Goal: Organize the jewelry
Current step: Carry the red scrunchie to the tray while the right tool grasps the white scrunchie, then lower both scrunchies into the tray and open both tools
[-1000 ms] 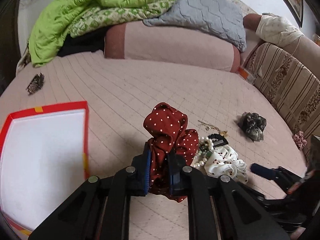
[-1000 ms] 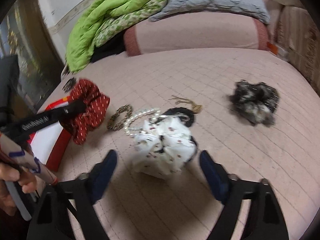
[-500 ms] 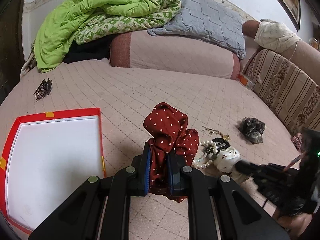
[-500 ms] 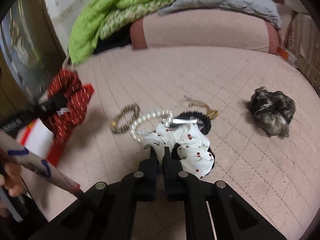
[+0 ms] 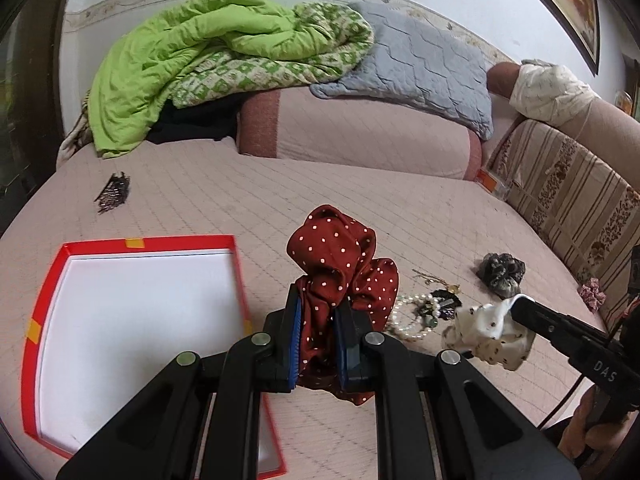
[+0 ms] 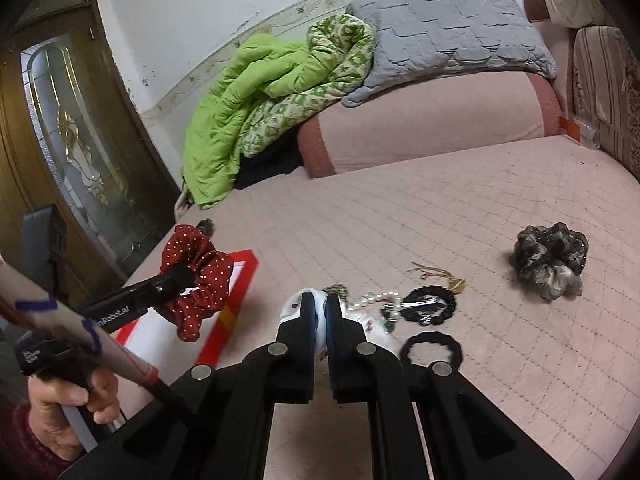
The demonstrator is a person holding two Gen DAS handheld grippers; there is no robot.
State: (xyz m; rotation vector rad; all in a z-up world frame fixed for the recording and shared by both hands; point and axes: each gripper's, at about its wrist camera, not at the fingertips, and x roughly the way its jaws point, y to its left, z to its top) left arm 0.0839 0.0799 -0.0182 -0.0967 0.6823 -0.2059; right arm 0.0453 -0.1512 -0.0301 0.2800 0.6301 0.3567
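Scrunchies are both held above the bed: left gripper (image 5: 316, 336) fingers clamp the red one (image 5: 340, 264), right gripper (image 6: 318, 320) fingers clamp the white one (image 5: 490, 332). I think each should be carried over the near-left box (image 5: 44, 284) and released low, one at a time.
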